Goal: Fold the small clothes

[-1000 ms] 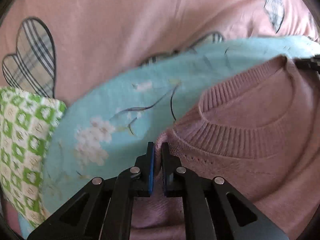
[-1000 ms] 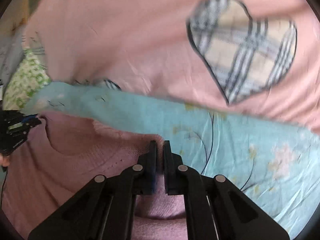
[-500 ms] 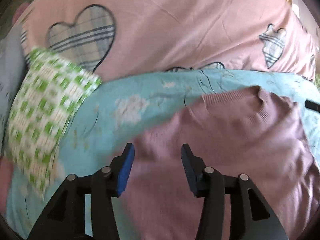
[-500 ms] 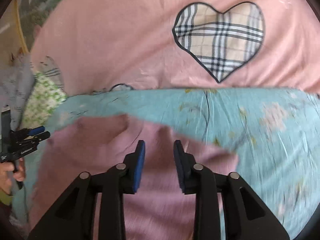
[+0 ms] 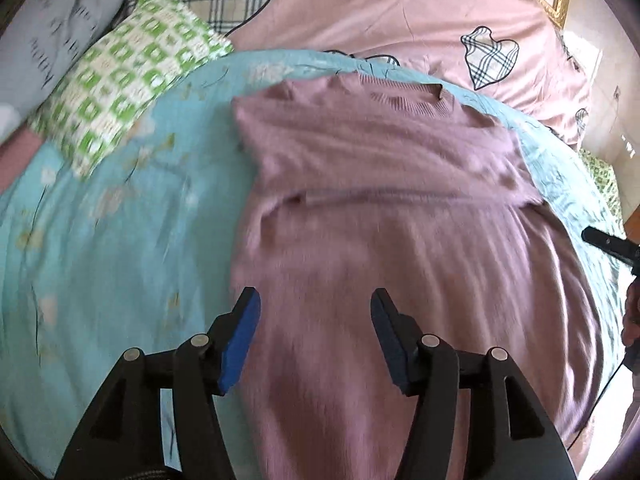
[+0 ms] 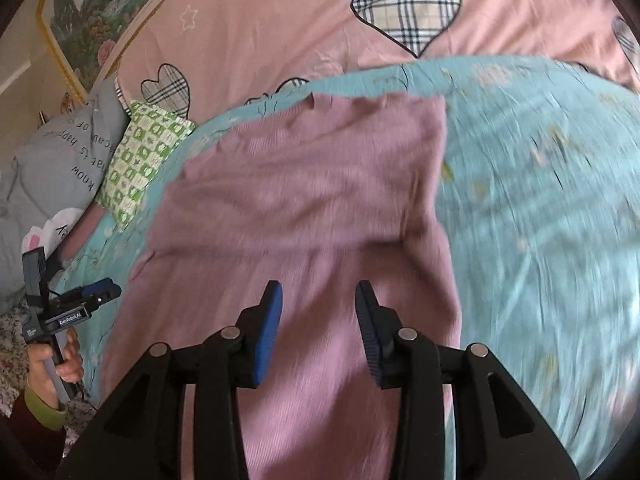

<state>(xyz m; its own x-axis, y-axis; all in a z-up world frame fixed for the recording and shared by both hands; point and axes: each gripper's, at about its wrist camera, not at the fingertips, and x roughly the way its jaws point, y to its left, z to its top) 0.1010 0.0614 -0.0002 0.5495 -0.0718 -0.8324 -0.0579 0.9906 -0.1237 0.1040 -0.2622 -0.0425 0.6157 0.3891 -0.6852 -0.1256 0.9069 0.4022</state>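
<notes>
Left gripper point(image 5: 314, 334): jaws spread wide, nothing between them, hanging above the lower left portion of the mauve knit sweater point(image 5: 400, 220). Right gripper point(image 6: 319, 330): jaws likewise spread and empty, above the sweater's lower right portion. Neither touches the fabric, as far as the blurred frames allow.

The sweater lies flat, neckline away from the cameras. Its upper part forms a doubled layer whose lower edge crosses the garment in a straight line; judged, the sleeves and shoulders are folded in and the garment is laid down to settle. The grippers' station over the lower half suggests the hem is to be taken next and carried up toward the collar.

Surface: a light blue floral cloth point(image 5: 120, 220) spread under the sweater, itself resting on a pink bedcover point(image 6: 280, 20) with plaid heart patches. A green-and-white checked folded item point(image 5: 128, 80) sits beside the sweater's left, apart from it. A grey cushion point(image 6: 60, 168) with lettering lies beyond. A framed picture point(image 6: 80, 4) occupies the wall behind.
</notes>
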